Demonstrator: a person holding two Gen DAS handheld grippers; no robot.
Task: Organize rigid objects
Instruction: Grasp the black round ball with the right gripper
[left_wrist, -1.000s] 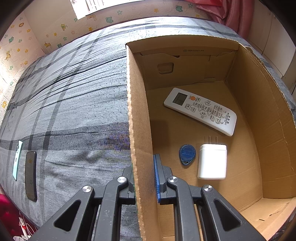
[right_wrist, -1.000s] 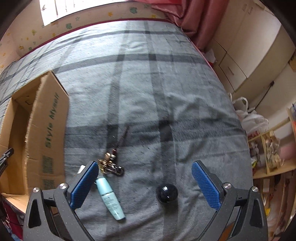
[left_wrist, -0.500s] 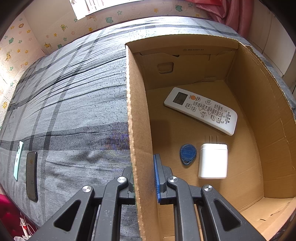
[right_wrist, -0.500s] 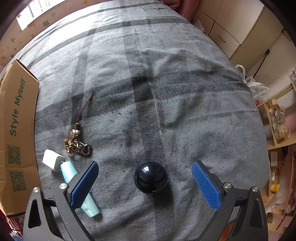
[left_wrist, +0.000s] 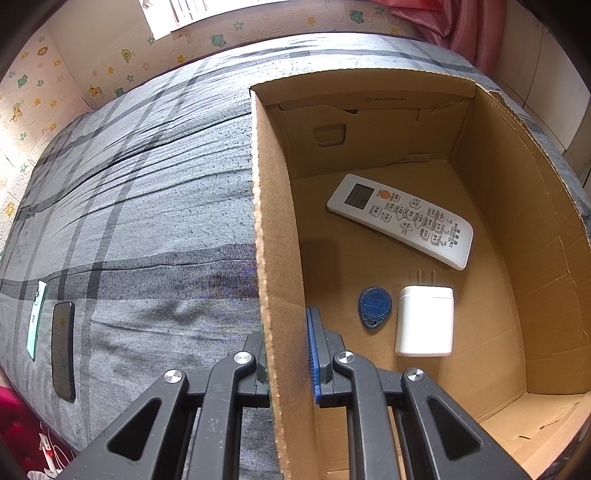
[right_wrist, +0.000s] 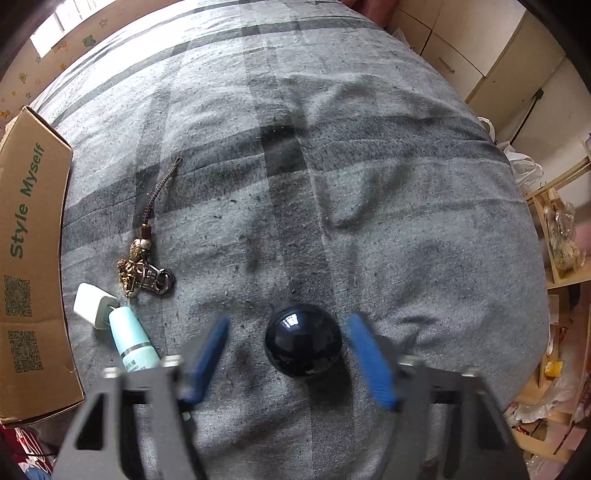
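My left gripper (left_wrist: 288, 354) is shut on the left wall of an open cardboard box (left_wrist: 273, 229). Inside the box lie a white remote (left_wrist: 400, 219), a blue key fob (left_wrist: 373, 307) and a white charger (left_wrist: 424, 320). In the right wrist view, a glossy black ball (right_wrist: 303, 339) lies on the grey plaid bed between the blue pads of my right gripper (right_wrist: 291, 354). The jaws are open on either side of the ball, blurred, not touching it. A brass keychain (right_wrist: 142, 269), a small white plug (right_wrist: 93, 304) and a light-blue tube (right_wrist: 133, 341) lie to the left.
The box's outer side (right_wrist: 29, 258), printed "Style Myself", stands at the left of the right wrist view. Two phones (left_wrist: 61, 347) lie near the bed's left edge. White cabinets (right_wrist: 509, 74) and a cluttered shelf (right_wrist: 561, 236) stand beyond the bed's right edge.
My right gripper has moved down and forward over the black ball, and its jaws have narrowed around it. The left gripper holds still on the box wall.
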